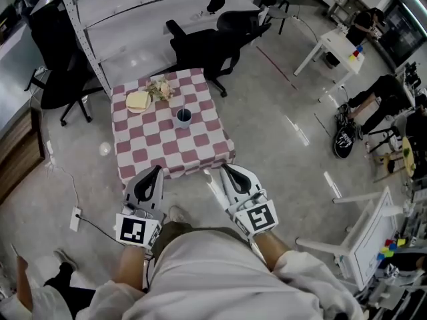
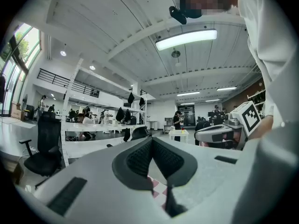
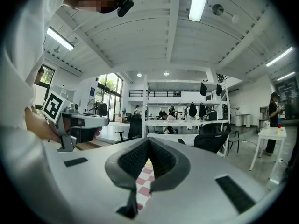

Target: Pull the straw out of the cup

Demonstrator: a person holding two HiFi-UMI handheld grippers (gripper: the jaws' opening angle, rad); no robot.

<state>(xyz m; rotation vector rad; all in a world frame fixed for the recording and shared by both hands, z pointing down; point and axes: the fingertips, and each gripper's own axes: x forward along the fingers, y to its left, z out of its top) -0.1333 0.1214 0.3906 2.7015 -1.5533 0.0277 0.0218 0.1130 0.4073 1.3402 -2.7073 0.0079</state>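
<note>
At your waist, your left gripper (image 1: 158,171) and right gripper (image 1: 224,169) point forward side by side, each clenched shut on nothing. Just beyond their tips stands the checkered table (image 1: 143,145). The cup (image 1: 183,117) sits near its middle, apart from both grippers; its straw is too small to make out.

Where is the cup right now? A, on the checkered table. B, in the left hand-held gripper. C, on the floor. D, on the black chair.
A: the cup stands on the checkered table, beyond the left hand-held gripper and right hand-held gripper, both shut and empty.
</note>
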